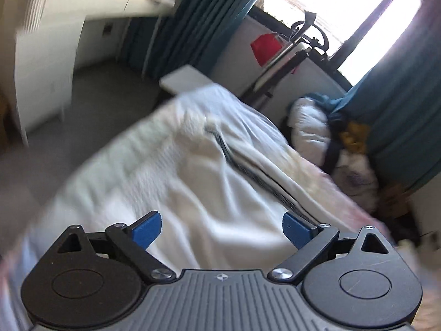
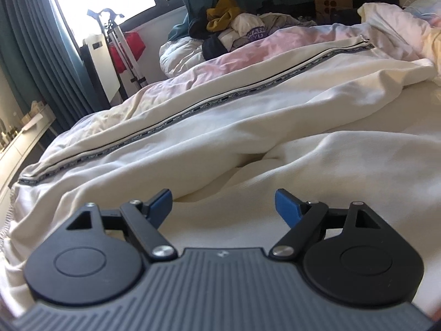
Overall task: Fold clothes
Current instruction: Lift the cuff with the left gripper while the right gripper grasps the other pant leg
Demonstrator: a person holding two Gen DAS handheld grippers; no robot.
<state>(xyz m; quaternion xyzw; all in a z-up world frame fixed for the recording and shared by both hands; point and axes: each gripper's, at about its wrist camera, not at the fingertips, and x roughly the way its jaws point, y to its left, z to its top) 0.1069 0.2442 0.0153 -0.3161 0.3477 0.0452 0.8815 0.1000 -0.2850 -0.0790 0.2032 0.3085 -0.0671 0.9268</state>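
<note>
The bed (image 2: pixel 358 187) carries the work: cream trousers (image 2: pixel 220 115) with a dark patterned side stripe (image 2: pixel 193 110) lie stretched across it, one leg running from the cuff at the left of the right wrist view up to the far right, a second fold of the same cloth bunched nearer the camera. Neither tool holds anything. The left claw (image 1: pixel 222 231) is spread wide over the cloth with nothing between its blue pads (image 1: pixel 147 230), and the right claw (image 2: pixel 223 207) is likewise spread, low over the near fold, its pads clear of the fabric.

As I judge it, the step in hand is taking a fresh grip for the next fold. To do it well, each claw should pinch an edge or the cuff rather than the slack middle, both layers together, with the stripe used as a straight guide so that the legs stack evenly. The bunched fold nearest the right claw wants smoothing first, or the crease will be folded in.

The right wrist view is sharp and shows the stripe's full length, a heap of other clothes (image 2: pixel 228 27) beyond the bed and a paper bag (image 2: pixel 332 0). The left wrist view is blurred, yet it alone shows the floor (image 1: pixel 110 96), a white cupboard (image 1: pixel 46 69) and the bed's far corner.
</note>
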